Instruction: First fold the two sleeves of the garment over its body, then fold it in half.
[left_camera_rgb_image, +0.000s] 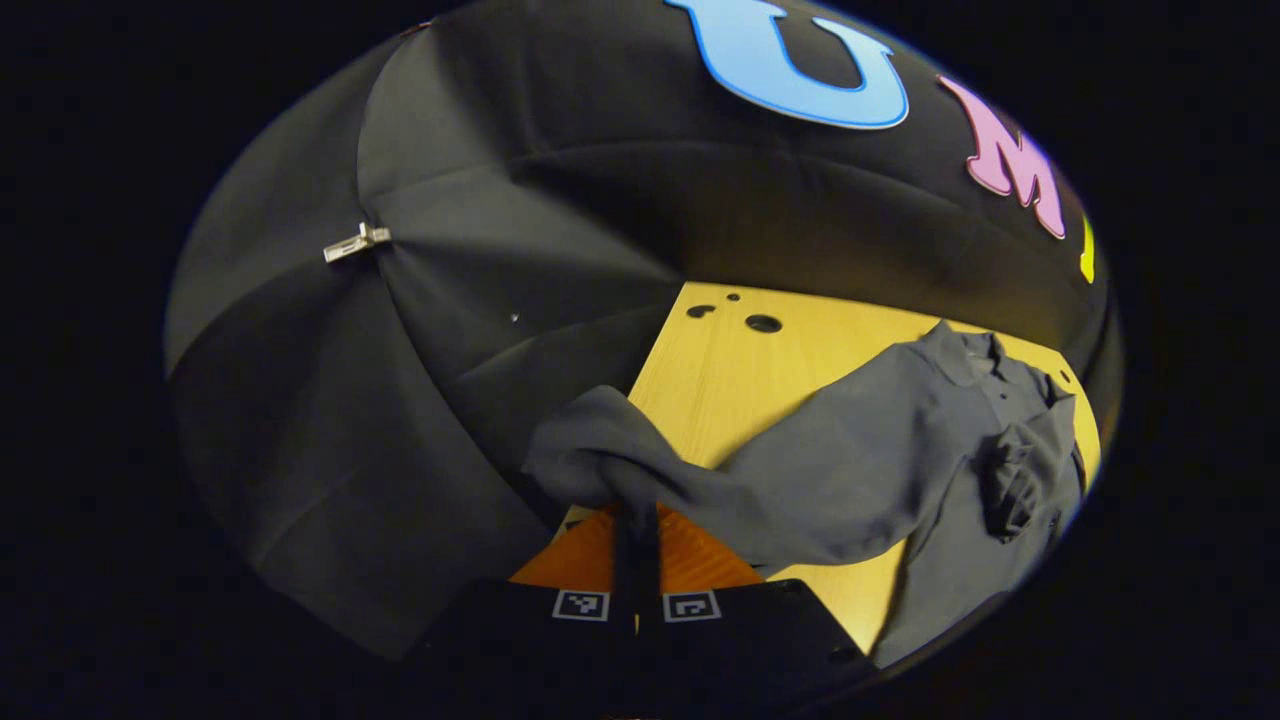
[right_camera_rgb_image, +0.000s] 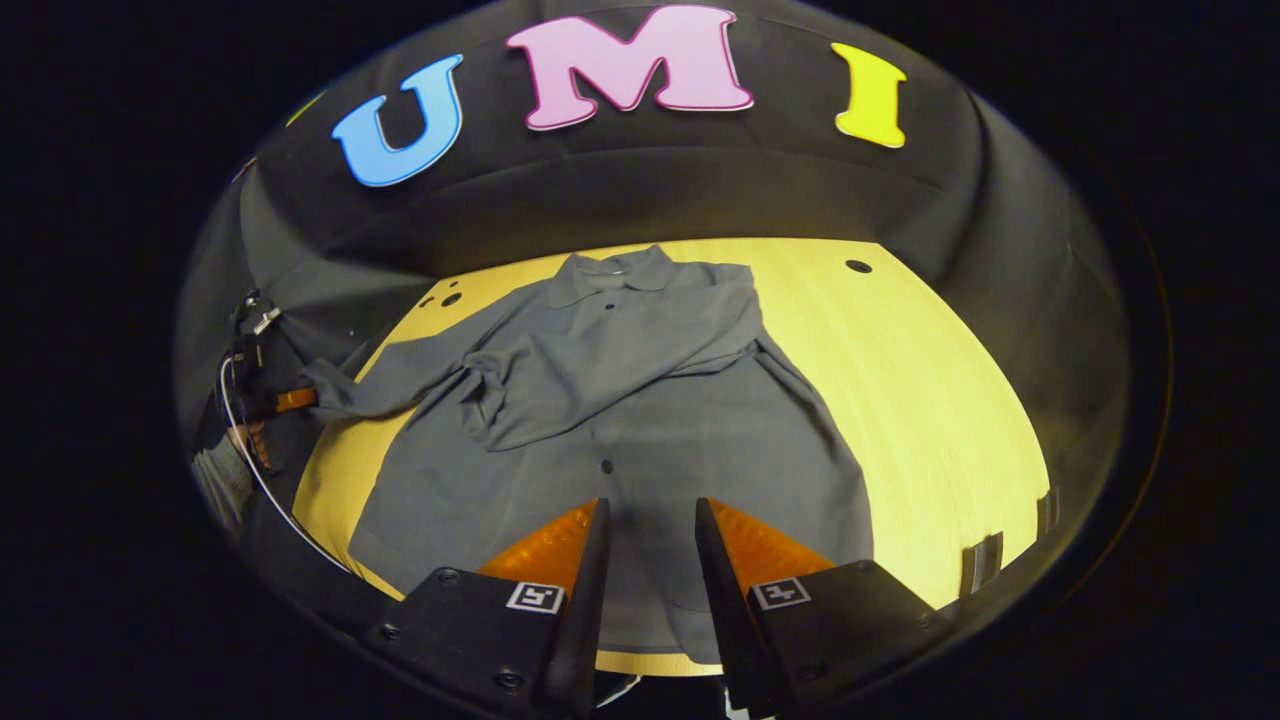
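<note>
Shirt (right_camera_rgb_image: 640, 400) lies collar-up on the table (right_camera_rgb_image: 930, 400), collar toward the booth wall, hem toward the right gripper (right_camera_rgb_image: 648, 520). Grey, buttoned front.

Left gripper (left_camera_rgb_image: 637, 515): jaws clamped together on the end of one sleeve (left_camera_rgb_image: 600, 450). Sleeve cuff bunches over the fingertips and the cloth runs off in a taut band from there to the shirt body, lifted clear of the table along part of its length. In the right gripper view the same gripper sits at the far left, off the table edge, with the sleeve pulled out toward it (right_camera_rgb_image: 340, 390); a hand (right_camera_rgb_image: 225, 470) and a cable show below it.

Other sleeve (right_camera_rgb_image: 600, 370) is already laid across the chest, its end crumpled near the middle-left of the body.

Right gripper: jaws apart, nothing between them, held above the lower part of the shirt near the hem. Cannot tell if the fingertips touch the cloth.

A few holes in the table (left_camera_rgb_image: 763, 323) near the far corner.
</note>
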